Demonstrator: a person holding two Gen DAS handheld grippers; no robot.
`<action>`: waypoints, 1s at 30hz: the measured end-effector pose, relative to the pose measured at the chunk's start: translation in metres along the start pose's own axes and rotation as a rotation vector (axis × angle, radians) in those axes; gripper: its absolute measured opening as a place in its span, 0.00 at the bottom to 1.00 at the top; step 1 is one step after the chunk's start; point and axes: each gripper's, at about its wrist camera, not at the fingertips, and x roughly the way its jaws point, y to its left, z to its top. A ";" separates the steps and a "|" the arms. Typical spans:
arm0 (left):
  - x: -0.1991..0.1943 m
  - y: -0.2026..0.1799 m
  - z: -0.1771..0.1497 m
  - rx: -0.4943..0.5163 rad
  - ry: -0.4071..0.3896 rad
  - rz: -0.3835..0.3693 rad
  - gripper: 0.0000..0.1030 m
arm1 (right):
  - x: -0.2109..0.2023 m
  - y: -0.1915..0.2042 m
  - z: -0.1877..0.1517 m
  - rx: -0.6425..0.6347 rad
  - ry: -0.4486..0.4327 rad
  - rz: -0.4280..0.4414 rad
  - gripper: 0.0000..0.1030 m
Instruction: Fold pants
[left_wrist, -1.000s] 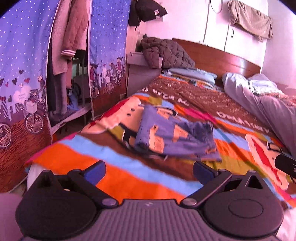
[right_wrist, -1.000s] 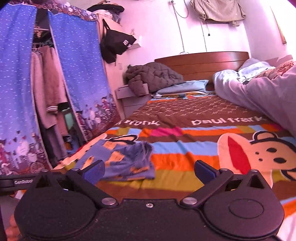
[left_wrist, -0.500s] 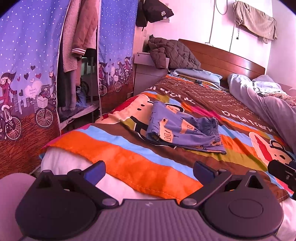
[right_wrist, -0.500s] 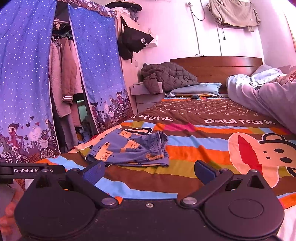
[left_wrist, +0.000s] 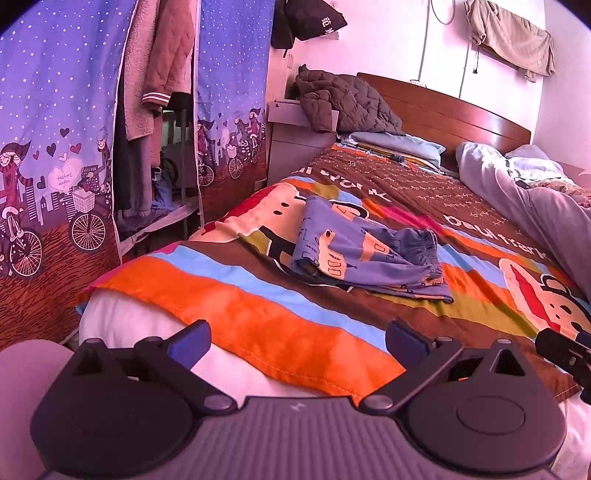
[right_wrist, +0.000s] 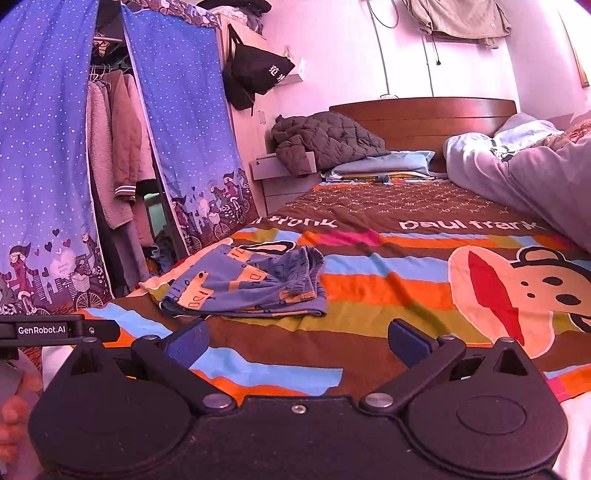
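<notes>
Small blue pants (left_wrist: 364, 258) with an orange print lie folded into a compact bundle on the striped blanket, elastic waistband to the right; the right wrist view shows the pants (right_wrist: 247, 286) left of centre. My left gripper (left_wrist: 297, 338) hangs open over the foot edge of the bed, well short of the pants, nothing between its blue pads. My right gripper (right_wrist: 297, 339) is open too, held back near the bed's foot, apart from the pants. The right gripper's tip (left_wrist: 561, 349) shows at the right edge of the left wrist view.
The bed's striped cartoon blanket (left_wrist: 258, 306) ends at a white mattress edge (left_wrist: 122, 321). A fabric wardrobe (left_wrist: 55, 147) with hanging coats stands left. A rumpled grey duvet (right_wrist: 535, 181) fills the bed's right side. A quilted jacket (right_wrist: 325, 140) sits on the nightstand by the headboard.
Both grippers have pulled back from the pants toward the foot of the bed, so the mattress edge now shows. The folded pants have stayed put, and both grippers remain open.
</notes>
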 end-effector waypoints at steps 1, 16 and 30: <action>0.000 0.000 0.000 0.001 0.001 0.001 1.00 | 0.000 0.000 0.000 0.002 0.000 -0.001 0.99; 0.002 0.002 -0.001 -0.004 0.009 0.002 1.00 | -0.002 -0.002 0.000 0.009 -0.007 -0.012 0.99; 0.002 0.004 -0.001 -0.008 0.008 0.008 1.00 | -0.003 -0.003 0.001 0.009 -0.009 -0.010 0.99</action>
